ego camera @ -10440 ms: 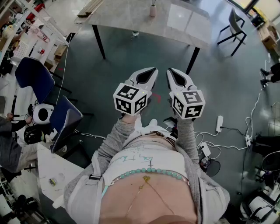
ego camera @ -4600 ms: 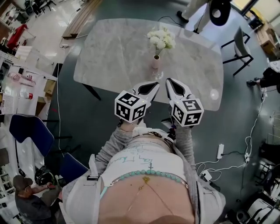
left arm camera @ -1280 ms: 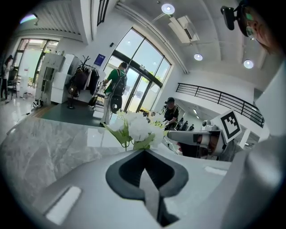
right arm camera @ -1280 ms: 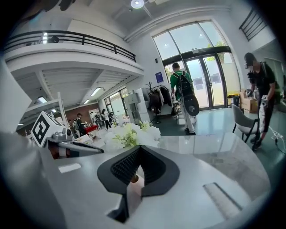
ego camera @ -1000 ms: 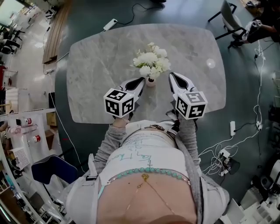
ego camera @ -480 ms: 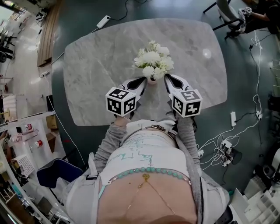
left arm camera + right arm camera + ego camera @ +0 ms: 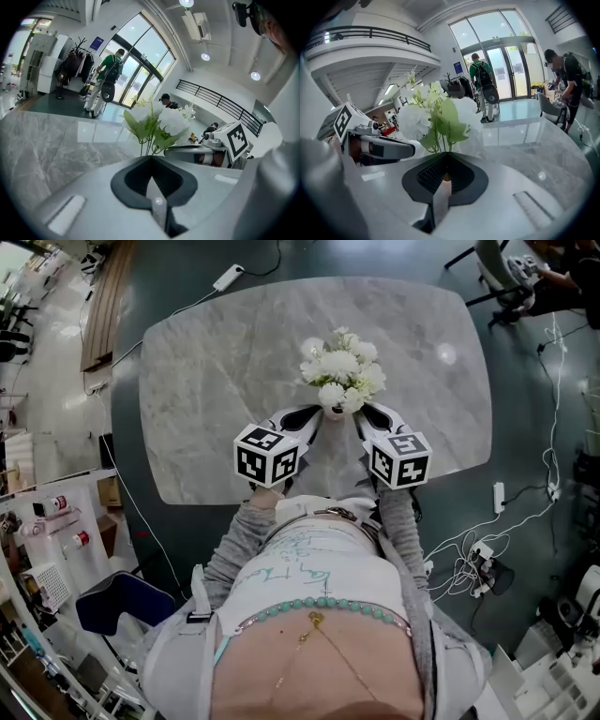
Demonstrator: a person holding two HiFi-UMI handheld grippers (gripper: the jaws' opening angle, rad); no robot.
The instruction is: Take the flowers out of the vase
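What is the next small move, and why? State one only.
Probably open the right gripper and ease it onto the green stems of the white flower bunch. Its jaws and the left gripper's are shut, flanking the small pink vase on the grey marble table; nothing is gripped.

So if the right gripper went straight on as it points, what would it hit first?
Probably the bunch of white flowers with green stems, which sits dead ahead of the shut right gripper, though depth is hard to judge.
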